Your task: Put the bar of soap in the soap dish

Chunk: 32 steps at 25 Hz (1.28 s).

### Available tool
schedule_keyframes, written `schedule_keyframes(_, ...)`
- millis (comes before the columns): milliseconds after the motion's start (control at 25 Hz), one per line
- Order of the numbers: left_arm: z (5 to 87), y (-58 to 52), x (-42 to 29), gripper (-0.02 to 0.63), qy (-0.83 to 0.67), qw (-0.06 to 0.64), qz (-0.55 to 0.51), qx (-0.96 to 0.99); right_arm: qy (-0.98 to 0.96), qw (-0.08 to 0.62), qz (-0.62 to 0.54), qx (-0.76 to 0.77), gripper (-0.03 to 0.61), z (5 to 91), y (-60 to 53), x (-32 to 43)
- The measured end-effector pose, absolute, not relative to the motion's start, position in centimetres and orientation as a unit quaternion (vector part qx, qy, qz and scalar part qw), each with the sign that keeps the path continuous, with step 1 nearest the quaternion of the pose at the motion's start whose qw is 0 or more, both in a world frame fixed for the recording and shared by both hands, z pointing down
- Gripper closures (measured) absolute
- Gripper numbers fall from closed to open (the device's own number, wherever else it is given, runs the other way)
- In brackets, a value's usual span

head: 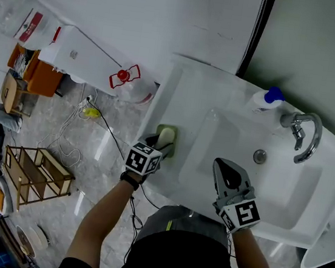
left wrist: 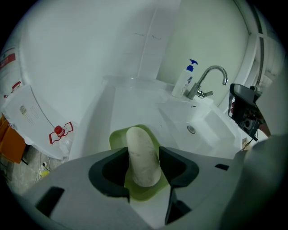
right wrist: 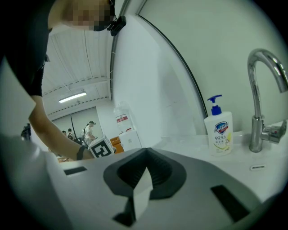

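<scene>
A wooden rack (head: 33, 174) stands on the tiled floor at about eight o'clock from the green soap dish (head: 173, 132), well apart from the white sink (head: 186, 84). The dish sits on the sink's left ledge, at nine o'clock from the drain (head: 260, 156). The bar of soap (left wrist: 141, 155), a pale rounded block, lies in it lengthwise. The left gripper (head: 158, 142) tilts down over the dish from its six o'clock side. Its jaws stand apart on either side of the soap, with a gap showing beside the left jaw, so the bar is released and lies in the dish. At four o'clock from the dish, the right gripper (head: 226, 169) hovers over the near edge of the basin, its jaws clenched together with nothing between them. On the back ledge, the pump bottle (head: 264, 99) stands at twelve o'clock from the drain. The chrome tap (head: 305, 133) stands just beside it at two o'clock.
</scene>
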<state>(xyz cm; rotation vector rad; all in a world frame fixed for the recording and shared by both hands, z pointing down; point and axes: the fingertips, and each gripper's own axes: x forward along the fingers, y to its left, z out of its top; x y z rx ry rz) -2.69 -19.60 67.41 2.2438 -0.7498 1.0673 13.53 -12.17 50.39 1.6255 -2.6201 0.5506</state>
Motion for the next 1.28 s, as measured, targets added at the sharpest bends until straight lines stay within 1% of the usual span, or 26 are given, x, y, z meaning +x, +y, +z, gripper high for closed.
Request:
schedule_keyframes(280, 67.0, -19.7, -3.1, 0.350, -0.292, 0.257, 0.391, 0.834, -0.841, 0.009, 0.174, 0.513, 0.566, 50.2, -11.6, 13.4)
schedule_keyframes(400, 66.4, -19.9, -3.4, 0.318, -0.303, 0.245, 0.385, 0.836, -0.844, 0.008, 0.168, 0.510, 0.566, 49.8, -11.4, 13.1)
schedule_keyframes(1280, 63.1, -19.0, -6.5, 0.313, -0.350, 0.215, 0.348, 0.843, -0.869, 0.018, 0.127, 0.477, 0.566, 46.8, -9.2, 9.9)
